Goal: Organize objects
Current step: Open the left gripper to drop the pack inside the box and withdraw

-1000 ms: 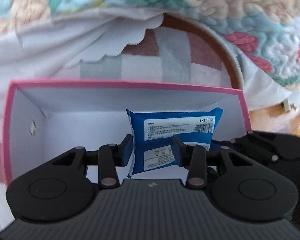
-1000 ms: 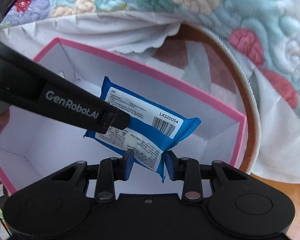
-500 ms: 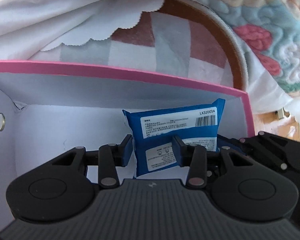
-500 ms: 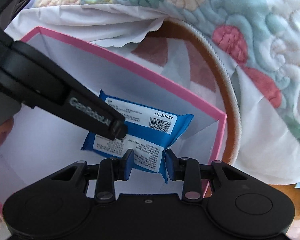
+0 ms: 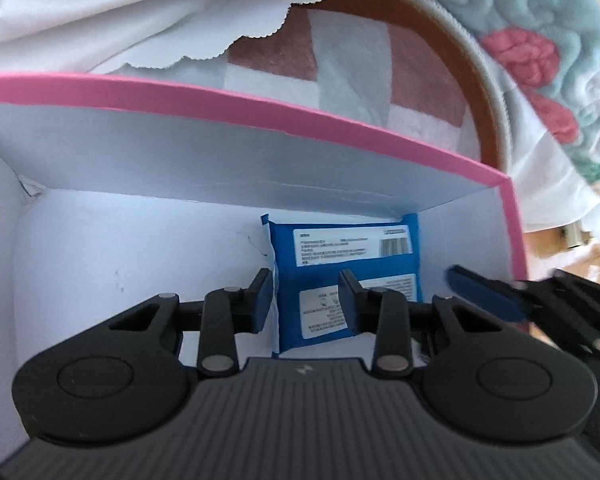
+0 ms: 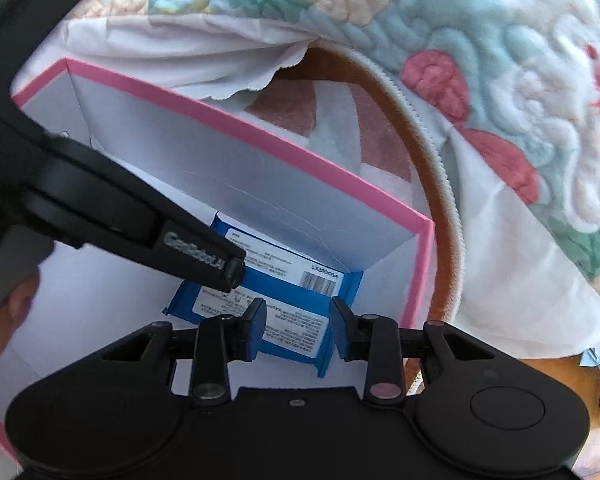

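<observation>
Blue packet (image 5: pixel 342 276) flat in pink-rimmed white box (image 5: pixel 260 112) at its 2 o'clock corner, our left gripper (image 5: pixel 306 300) and right gripper (image 6: pixel 298 322) both parted, gripping nothing.

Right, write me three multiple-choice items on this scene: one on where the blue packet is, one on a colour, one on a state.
1. Where is the blue packet?
A. On a chair seat
B. Inside the box, in a far corner
C. Outside the box, leaning on its wall

2. What colour is the box's rim?
A. Green
B. Pink
C. Black

3. What state is the box in?
A. Open at the top
B. Shut with a lid
C. Folded flat

Answers:
1 B: the packet sits where the far wall meets the right wall.
2 B: a pink edge runs along the top of the white walls.
3 A: both wrist views look straight down onto its white inside, with no lid over it.
</observation>
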